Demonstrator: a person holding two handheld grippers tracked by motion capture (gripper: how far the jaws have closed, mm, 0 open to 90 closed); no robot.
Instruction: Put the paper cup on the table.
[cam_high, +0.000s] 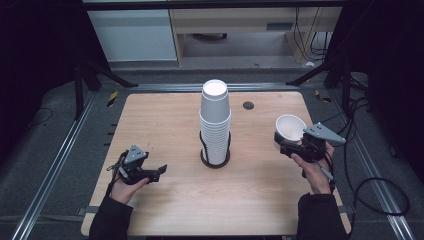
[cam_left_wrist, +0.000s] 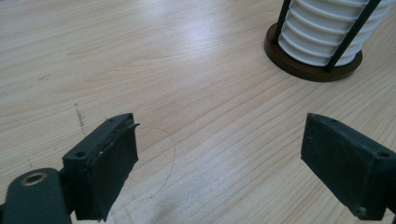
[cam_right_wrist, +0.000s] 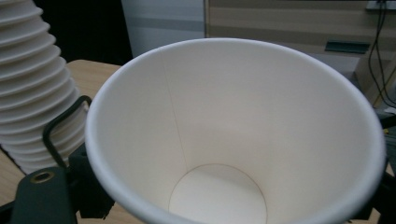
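Cup (cam_right_wrist: 233, 140) sits clamped between right gripper (cam_high: 292, 143) jaws, mouth up.

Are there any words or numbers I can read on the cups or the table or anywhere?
None: no words or numbers can be read.
The single cup in the right tool is plain white inside.
The cup stack is plain white.
The table bears only wood grain.
The left tool shows no label.
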